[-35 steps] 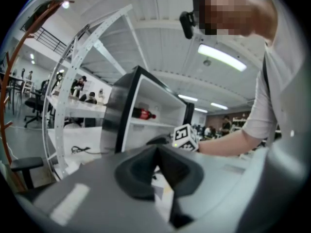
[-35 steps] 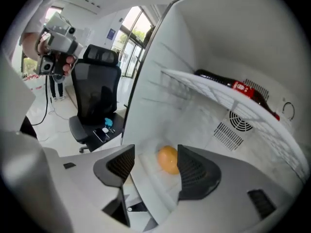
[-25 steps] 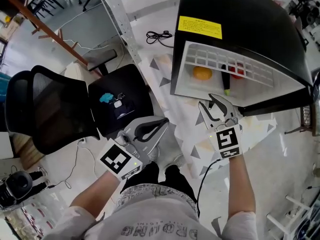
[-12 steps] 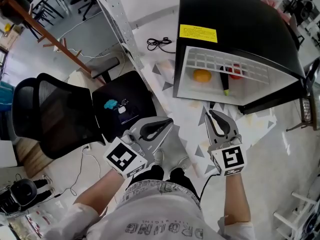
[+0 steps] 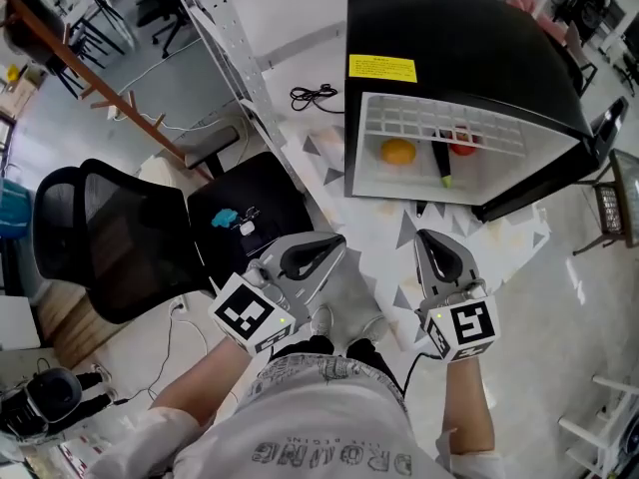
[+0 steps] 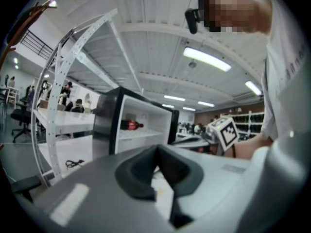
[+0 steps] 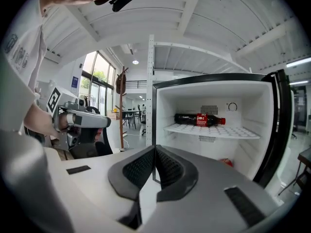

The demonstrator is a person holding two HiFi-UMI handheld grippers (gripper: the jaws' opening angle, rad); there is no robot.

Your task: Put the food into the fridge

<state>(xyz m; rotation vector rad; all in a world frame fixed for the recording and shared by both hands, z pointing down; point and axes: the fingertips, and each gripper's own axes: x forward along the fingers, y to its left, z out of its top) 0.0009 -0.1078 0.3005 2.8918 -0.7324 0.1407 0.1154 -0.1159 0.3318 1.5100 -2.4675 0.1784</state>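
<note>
Both pairs of jaws are clenched with nothing between them: our left gripper (image 5: pixel 337 239) and right gripper (image 5: pixel 420 235) hang side by side above our shoes (image 5: pixel 345 322) and the triangle-patterned mat (image 5: pixel 384 230). To our left stands a black office chair (image 5: pixel 105 230). Ahead, the black fridge (image 5: pixel 449 38) stands with its door (image 7: pixel 285 125) swung wide. Inside it, a cola bottle (image 7: pixel 199 119) lies on its side on the white shelf (image 7: pixel 214 130), and an orange round fruit (image 5: pixel 397 152) rests in the compartment too.
</note>
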